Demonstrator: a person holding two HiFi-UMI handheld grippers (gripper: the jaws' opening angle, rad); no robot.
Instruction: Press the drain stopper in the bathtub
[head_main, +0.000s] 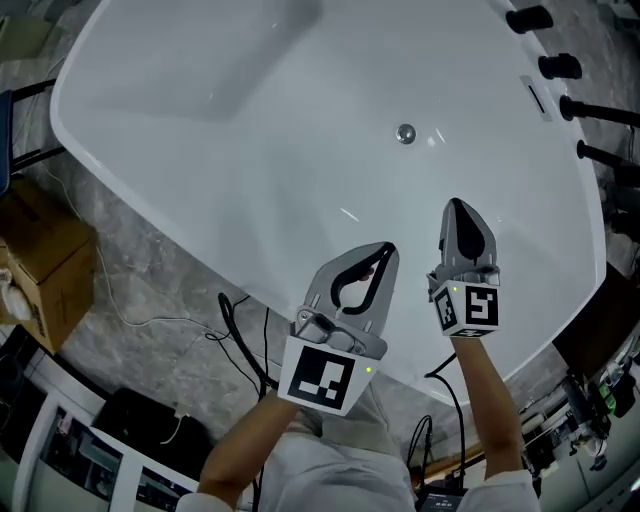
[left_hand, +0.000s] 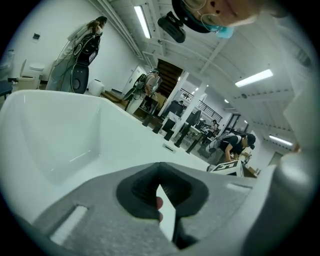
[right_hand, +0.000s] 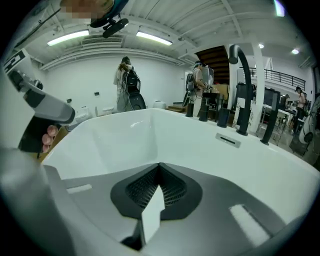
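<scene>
The white bathtub (head_main: 200, 150) fills most of the head view, its broad basin bare and smooth, with open room on every side of the drain stopper (head_main: 405, 133), a small round metal disc set in the tub floor toward the far end. Both grippers hang over the near rim, well apart from the stopper. The left gripper (head_main: 385, 250) has its jaws closed tip to tip with nothing between them. The right gripper (head_main: 456, 207), just beside it and a little nearer the stopper, is likewise closed and empty. Along the tub's right edge stand black faucet fittings (head_main: 529, 18) and a narrow overflow slot (head_main: 536, 97), clear of the path to the drain. Outside the tub, a cardboard box (head_main: 45, 262) and loose cables (head_main: 240, 340) lie on the grey stone floor (head_main: 150, 290). The right gripper view shows a bright hall with ceiling strip lights (right_hand: 155, 38).
</scene>
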